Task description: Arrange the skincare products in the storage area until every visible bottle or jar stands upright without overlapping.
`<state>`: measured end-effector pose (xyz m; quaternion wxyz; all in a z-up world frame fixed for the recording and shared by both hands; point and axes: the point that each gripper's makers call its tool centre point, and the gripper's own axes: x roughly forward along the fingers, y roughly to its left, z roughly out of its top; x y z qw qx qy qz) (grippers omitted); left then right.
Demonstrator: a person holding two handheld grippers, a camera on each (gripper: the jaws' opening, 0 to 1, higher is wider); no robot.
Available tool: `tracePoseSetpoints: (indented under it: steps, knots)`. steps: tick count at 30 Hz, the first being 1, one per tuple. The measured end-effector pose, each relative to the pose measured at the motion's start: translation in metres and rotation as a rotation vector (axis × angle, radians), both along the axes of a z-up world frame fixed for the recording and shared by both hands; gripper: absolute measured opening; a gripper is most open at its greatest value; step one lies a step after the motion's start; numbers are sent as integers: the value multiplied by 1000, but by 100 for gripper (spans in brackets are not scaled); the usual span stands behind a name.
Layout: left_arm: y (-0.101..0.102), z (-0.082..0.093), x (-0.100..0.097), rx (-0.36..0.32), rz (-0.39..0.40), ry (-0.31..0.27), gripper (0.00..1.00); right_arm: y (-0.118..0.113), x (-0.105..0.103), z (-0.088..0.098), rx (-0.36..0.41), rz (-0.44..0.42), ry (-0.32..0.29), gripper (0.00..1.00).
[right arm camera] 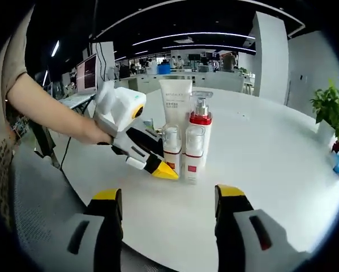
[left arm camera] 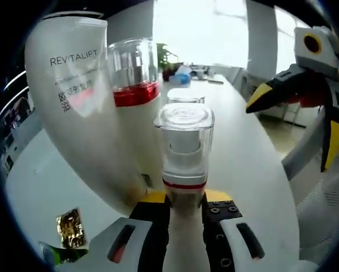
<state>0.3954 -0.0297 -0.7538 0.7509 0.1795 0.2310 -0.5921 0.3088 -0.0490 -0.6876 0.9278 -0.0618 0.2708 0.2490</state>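
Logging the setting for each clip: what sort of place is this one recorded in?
Most likely an open-plan office or lab. The skincare bottles stand on a large white table; behind it are a monitor on a desk, long ceiling strip lights, and a potted plant.

tube: glossy white plastic | small bottle: clear glossy plastic cap | table: smooth white
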Motion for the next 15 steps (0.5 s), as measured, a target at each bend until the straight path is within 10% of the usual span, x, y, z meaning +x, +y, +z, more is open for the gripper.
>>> tracePoseSetpoints:
  steps: [15]
  knots:
    - [-4,-1,3,13,-14,-5,19,0,0,-2,1,-1,8,67]
